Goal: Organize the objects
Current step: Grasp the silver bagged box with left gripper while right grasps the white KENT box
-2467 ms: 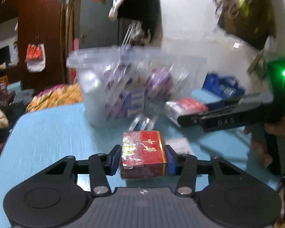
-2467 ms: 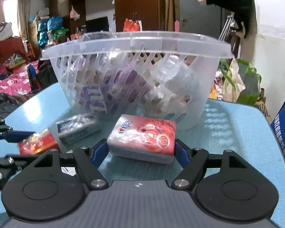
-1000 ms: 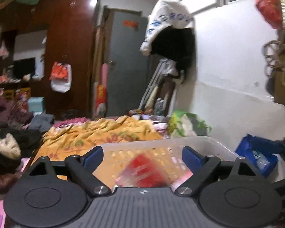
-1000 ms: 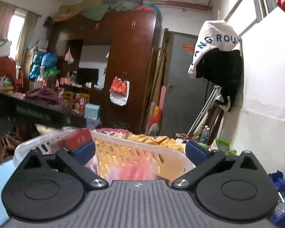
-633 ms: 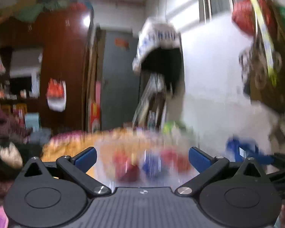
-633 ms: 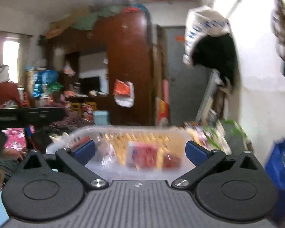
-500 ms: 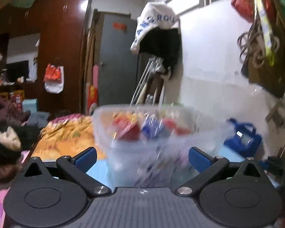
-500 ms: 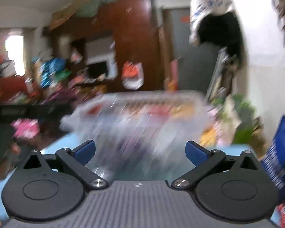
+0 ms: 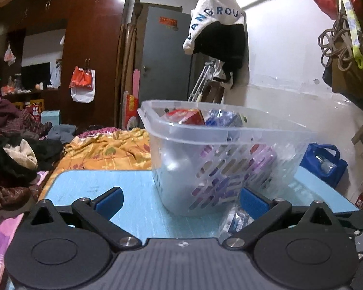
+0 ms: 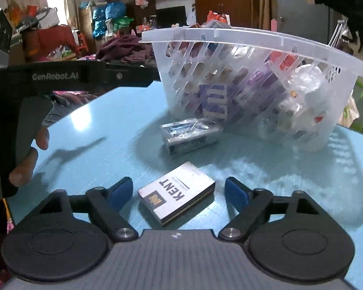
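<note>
With the basket [image 10: 254, 77] already loaded, we are on the next pickup: our right gripper [image 10: 179, 191] has just been closing, its jaws straddling the white KENT pack [image 10: 176, 199] without touching it. Our left gripper [image 9: 180, 199] hangs wide open and empty, and the clear-wrapped pack [image 10: 190, 136] waits at twelve o'clock of the KENT pack. Next we judge we must squeeze the pack's sides squarely, then lift it.

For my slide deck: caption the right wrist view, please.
Right gripper, jaws closing around but not yet touching a white KENT pack on the blue table, before a filled clear basket.

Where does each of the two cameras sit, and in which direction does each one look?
Left wrist: sits on the left gripper, looks level across the blue table at the clear basket; only its open fingers show.
Right wrist: sits on the right gripper, tilted down at a Kent pack between its jaws, untouched; the left hand shows.
Shared: basket, table, a wrapped pack before the basket.
</note>
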Motion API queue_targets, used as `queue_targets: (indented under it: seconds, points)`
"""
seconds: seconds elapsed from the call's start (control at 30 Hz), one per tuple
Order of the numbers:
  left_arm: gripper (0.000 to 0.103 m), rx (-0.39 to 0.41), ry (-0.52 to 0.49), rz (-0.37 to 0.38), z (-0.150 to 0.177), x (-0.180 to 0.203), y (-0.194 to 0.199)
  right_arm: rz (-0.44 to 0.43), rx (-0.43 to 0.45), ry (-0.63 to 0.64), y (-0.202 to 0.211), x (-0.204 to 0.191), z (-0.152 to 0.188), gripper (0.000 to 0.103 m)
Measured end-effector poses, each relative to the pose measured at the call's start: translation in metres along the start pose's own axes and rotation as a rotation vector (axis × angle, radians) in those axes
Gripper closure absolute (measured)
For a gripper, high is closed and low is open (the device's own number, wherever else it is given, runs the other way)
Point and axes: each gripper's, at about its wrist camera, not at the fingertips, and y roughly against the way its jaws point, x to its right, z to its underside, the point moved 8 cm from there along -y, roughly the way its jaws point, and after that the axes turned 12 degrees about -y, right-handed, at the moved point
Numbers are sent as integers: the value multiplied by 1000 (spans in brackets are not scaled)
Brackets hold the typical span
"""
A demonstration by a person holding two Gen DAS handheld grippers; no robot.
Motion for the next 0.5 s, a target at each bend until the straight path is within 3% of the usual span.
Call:
queue_targets:
  seconds: [0.03, 0.07, 0.2, 0.43, 0.5]
  points:
    - [0, -7, -2, 10, 2, 2, -1, 14, 7, 12, 0, 0, 0, 31]
    - [0, -13, -6, 20, 3, 5, -2, 25, 18, 16, 2, 1, 1, 33]
    - [1, -32, -62, 44, 8, 25, -5, -1, 56, -55, 13, 19, 3, 34]
    - [4, -136, -141, 96, 16, 60, -27, 57, 143, -193, 39, 78, -3, 33]
    - [12, -172, -160, 101, 19, 68, -35, 51, 147, -223, 44, 88, -3, 33]
